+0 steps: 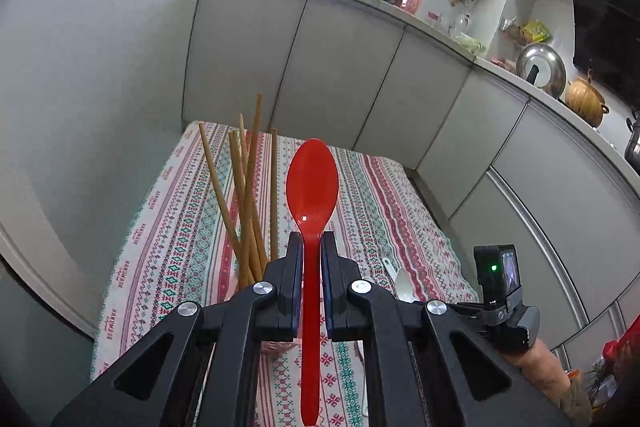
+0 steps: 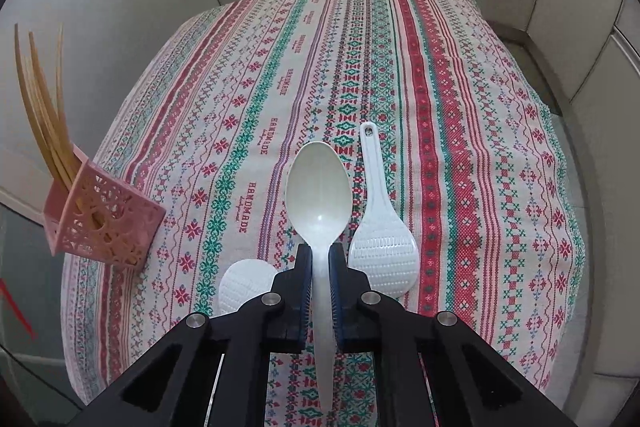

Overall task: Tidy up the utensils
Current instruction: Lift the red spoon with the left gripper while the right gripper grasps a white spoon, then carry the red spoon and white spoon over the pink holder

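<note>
My left gripper (image 1: 311,239) is shut on the neck of a red plastic spoon (image 1: 312,183), bowl pointing away, held above the patterned tablecloth (image 1: 372,195). Just left of it stand several wooden chopsticks (image 1: 250,195). My right gripper (image 2: 320,251) is shut on the handle of a white spoon (image 2: 319,187), lifted over the cloth. The pink lattice holder (image 2: 106,223) with the chopsticks (image 2: 44,115) stands at the table's left edge. A white rice paddle (image 2: 382,247) lies on the cloth just right of my right gripper; a second white paddle (image 2: 246,283) lies to its left, partly hidden.
White cabinet doors (image 1: 340,67) and a counter with a tap, a pot lid (image 1: 541,69) and jars run behind the table. The other gripper's camera (image 1: 496,275) and a hand show at the right of the left wrist view. The tablecloth (image 2: 460,107) stretches away beyond the paddles.
</note>
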### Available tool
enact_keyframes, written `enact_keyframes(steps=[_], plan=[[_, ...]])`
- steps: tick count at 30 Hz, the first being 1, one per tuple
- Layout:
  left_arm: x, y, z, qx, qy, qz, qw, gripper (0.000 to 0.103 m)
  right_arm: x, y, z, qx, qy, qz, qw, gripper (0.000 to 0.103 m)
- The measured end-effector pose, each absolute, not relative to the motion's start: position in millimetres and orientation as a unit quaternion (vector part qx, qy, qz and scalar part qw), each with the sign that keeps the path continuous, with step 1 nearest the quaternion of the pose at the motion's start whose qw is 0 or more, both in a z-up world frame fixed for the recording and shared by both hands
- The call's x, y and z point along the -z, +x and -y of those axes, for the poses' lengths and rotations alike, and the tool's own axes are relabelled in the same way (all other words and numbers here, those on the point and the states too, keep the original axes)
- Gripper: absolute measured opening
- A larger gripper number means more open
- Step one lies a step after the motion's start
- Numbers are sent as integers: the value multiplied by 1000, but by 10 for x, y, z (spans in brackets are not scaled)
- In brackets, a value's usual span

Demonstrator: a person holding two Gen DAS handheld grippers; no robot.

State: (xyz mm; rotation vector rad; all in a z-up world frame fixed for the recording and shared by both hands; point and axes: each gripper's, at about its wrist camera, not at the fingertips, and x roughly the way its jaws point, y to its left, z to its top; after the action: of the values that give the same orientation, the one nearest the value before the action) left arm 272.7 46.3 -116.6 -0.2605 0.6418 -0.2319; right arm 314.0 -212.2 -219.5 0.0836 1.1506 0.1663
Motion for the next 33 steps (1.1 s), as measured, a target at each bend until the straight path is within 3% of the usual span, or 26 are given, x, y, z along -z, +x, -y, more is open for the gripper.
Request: enact_keyframes(steps=[10,24,33], plan=[[1090,2693,-729,97,-167,-257,947,9,1919,3060,2105,-92,66,-490,864,9],[1172,2811,-801,79,-167,-236,954,9,1585,2963,1945,-119,85,-437,888,9],[1204,2841,-760,72,-147,-214,963,9,1099,2837,1791,-163,115,-341,919,9]])
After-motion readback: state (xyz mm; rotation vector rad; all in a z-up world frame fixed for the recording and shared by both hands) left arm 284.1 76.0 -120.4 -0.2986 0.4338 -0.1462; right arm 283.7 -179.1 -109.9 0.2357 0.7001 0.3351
